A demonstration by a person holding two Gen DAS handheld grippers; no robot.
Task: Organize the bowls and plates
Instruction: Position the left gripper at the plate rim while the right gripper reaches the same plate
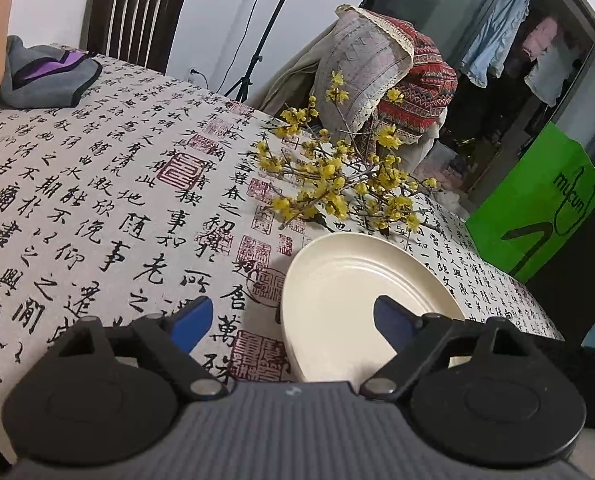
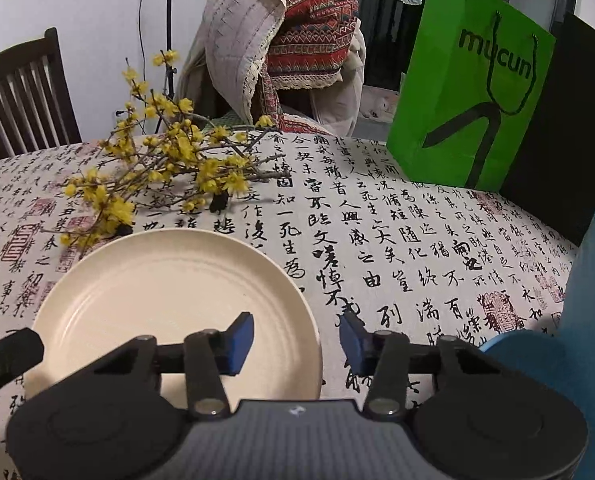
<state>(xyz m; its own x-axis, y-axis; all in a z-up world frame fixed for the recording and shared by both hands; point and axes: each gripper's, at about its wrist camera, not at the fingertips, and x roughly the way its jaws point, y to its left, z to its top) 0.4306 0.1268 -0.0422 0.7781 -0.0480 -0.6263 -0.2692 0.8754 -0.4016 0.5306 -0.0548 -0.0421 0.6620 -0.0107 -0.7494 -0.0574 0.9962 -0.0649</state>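
Looking along our left gripper (image 1: 293,324), we see its jaws released wide, straddling the left rim of the cream plate (image 1: 349,292), pads not touching it; the gripper body hides the plate's near edge. Our right gripper (image 2: 297,338) is unclenched too, astride the plate's right rim. A blue container (image 2: 593,300) is cut off at the right. Yellow flower branches (image 2: 169,168) lie just beyond the plate on the tablecloth (image 2: 417,240).

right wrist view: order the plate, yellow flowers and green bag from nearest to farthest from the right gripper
1. plate: nearest, its right rim between the open fingers of the right gripper.
2. yellow flowers: lying on the table behind the plate, left.
3. green bag: farthest, standing at the far edge, right.
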